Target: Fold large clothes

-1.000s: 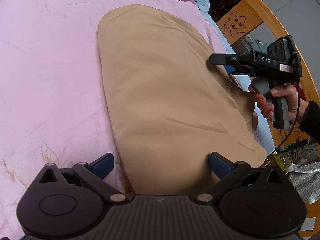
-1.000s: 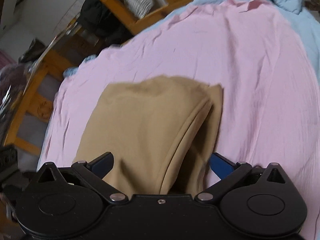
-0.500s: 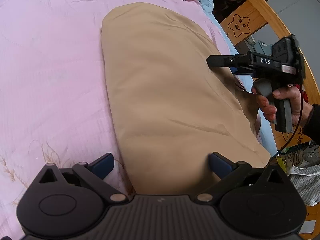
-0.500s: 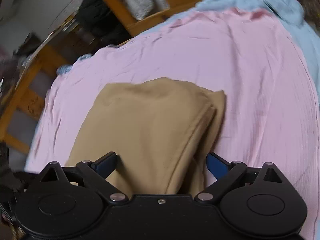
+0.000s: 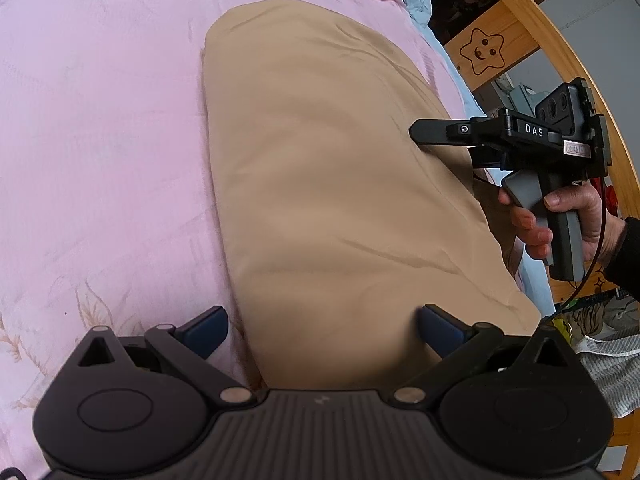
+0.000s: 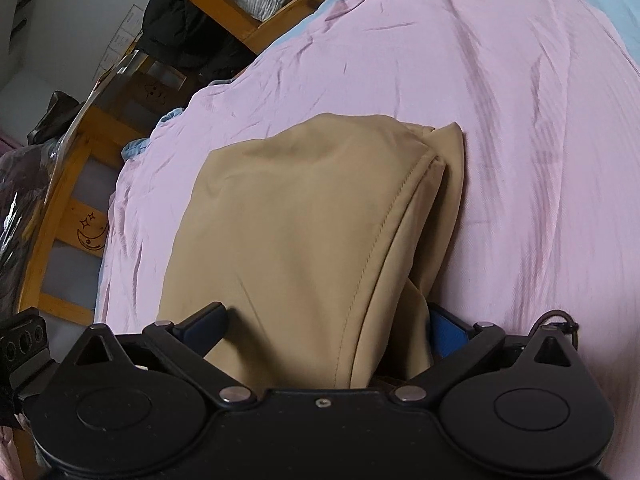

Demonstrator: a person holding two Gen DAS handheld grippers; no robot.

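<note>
Here, a tan folded garment (image 5: 340, 184) is shown lying on a pink bedsheet (image 5: 100, 140), with a light blue sheet (image 6: 600, 8) exposed at the bed's far edge. The left gripper (image 5: 322, 328) is held with its jaws spread wide over the near end of the garment, the blue-padded fingers (image 5: 208, 326) standing at either side of the cloth without pinching it. The right gripper (image 6: 320, 330) is likewise held wide apart over the garment's stitched, layered edge, which is seen passing between its fingers. In the left wrist view, the right gripper (image 5: 432, 136) is seen from the side, gripped by a hand (image 5: 560, 220), its tip lying on or just above the cloth. A wooden bed frame (image 5: 500, 40) bearing a star carving is visible beyond.
</note>
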